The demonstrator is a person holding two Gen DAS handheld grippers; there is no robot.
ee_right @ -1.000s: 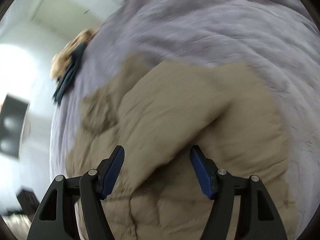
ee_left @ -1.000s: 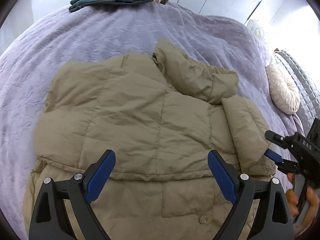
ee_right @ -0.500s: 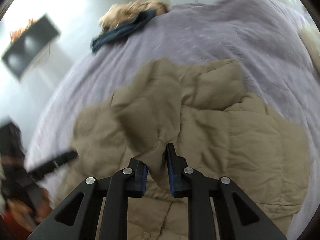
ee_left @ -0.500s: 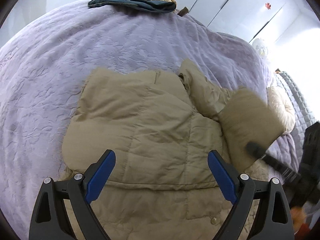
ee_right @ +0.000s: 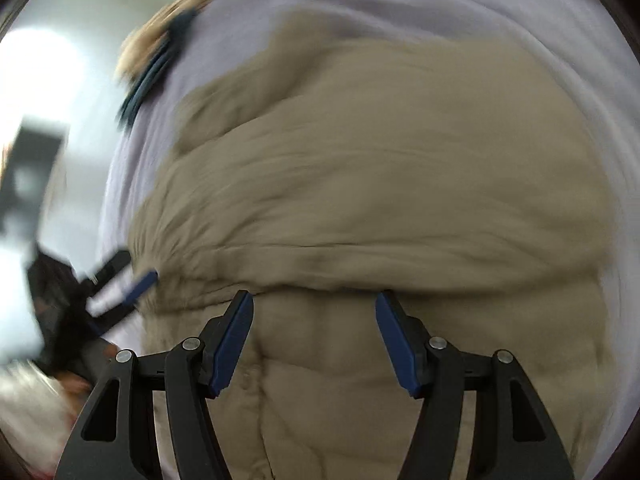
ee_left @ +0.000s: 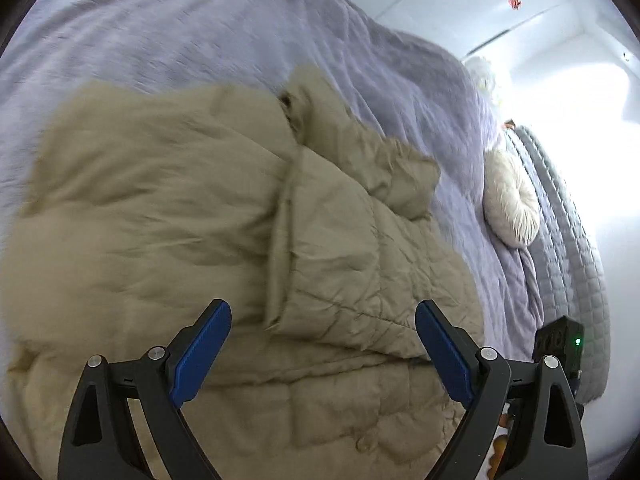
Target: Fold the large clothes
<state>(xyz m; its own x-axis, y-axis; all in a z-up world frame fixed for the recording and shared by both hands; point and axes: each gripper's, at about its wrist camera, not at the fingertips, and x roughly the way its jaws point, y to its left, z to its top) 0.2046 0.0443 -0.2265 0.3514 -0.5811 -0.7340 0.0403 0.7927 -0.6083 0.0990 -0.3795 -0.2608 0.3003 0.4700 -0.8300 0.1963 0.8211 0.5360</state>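
Note:
A tan quilted puffer jacket (ee_left: 160, 216) lies spread on a lilac bedspread (ee_left: 200, 40). One sleeve (ee_left: 360, 264) is folded across its body. My left gripper (ee_left: 322, 350) is open and empty above the jacket's lower part. My right gripper (ee_right: 314, 344) is open and empty, close over the jacket (ee_right: 380, 184) near its lower hem. The left gripper (ee_right: 120, 288) shows blurred at the jacket's left edge in the right wrist view.
A pile of dark and striped clothes (ee_right: 160, 56) lies at the far end of the bed. A round white cushion (ee_left: 512, 208) and a grey quilted headboard (ee_left: 576, 240) stand to the right. A black device with a green light (ee_left: 560, 340) is at the right.
My right gripper was shut on the sleeve half a second ago; it has laid it across the jacket and opened. Both cameras have swung and moved closer to the jacket.

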